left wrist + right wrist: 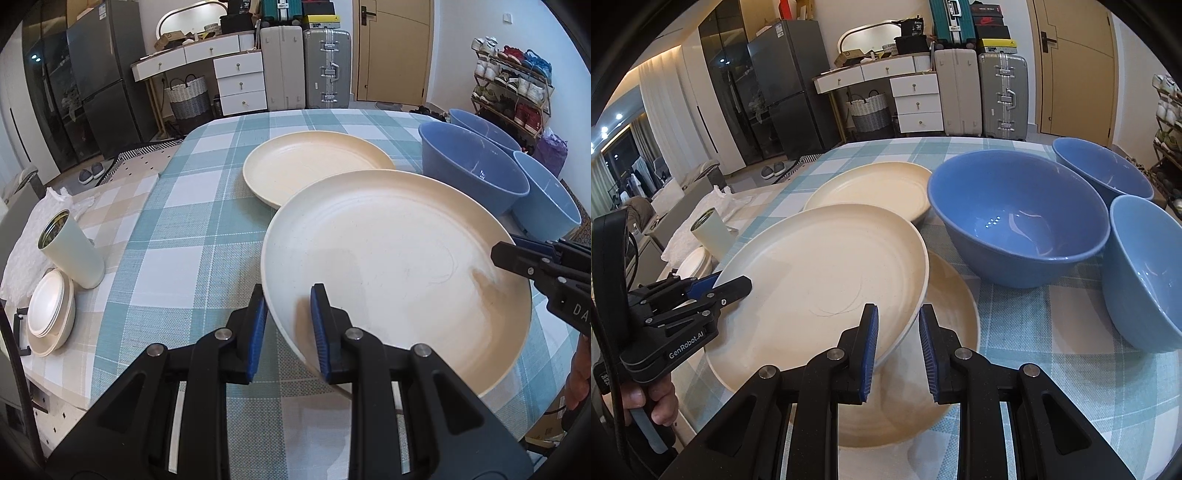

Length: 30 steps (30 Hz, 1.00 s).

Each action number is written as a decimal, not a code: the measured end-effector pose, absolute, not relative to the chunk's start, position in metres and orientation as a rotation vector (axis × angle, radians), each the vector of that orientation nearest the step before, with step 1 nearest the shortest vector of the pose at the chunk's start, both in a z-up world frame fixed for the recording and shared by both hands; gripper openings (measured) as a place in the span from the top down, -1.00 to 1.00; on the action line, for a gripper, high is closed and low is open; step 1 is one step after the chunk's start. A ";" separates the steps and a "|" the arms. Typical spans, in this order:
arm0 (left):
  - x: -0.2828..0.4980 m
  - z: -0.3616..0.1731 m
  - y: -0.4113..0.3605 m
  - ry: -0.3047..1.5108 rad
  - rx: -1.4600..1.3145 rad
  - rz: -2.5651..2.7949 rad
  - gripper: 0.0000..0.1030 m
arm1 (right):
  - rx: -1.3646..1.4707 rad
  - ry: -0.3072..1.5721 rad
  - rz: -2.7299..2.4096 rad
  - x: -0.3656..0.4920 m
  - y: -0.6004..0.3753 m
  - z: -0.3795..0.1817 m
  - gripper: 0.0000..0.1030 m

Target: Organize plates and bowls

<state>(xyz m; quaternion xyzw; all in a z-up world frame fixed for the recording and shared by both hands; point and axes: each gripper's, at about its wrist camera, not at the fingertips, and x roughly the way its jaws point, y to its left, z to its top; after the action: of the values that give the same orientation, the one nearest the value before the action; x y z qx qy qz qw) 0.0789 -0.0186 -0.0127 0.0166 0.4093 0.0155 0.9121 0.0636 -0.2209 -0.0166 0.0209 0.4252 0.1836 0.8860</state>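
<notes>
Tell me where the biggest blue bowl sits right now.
The biggest blue bowl sits on the table's right side, right of the far cream plate, with two smaller blue bowls behind and beside it.

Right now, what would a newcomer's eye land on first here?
The big cream plate, lifted and tilted over another cream plate, with the left gripper and right gripper straddling its opposite rims. Next, three blue bowls cluster right, and a third cream plate lies behind.

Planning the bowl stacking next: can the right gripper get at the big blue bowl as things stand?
Probably not yet. The right gripper straddles the rim of the lifted plate, which both grippers hold over another plate. The big blue bowl sits ahead with nothing in front, so reachable once the plate is set down.
</notes>
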 end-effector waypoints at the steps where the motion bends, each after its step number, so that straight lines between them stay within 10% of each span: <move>1: 0.079 -0.014 -0.021 0.845 0.038 0.030 0.60 | 0.040 0.885 0.376 0.063 -0.222 -0.018 0.55; 30: 0.080 -0.040 -0.057 0.870 0.170 0.013 0.59 | -0.082 0.895 0.271 0.051 -0.231 -0.042 0.55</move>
<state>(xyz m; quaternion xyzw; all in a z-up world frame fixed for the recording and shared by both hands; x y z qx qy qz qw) 0.0799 -0.0568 -0.0398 0.0821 0.4207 0.0064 0.9034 0.0507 -0.2306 -0.0421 -0.0395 0.4311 0.1304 0.8920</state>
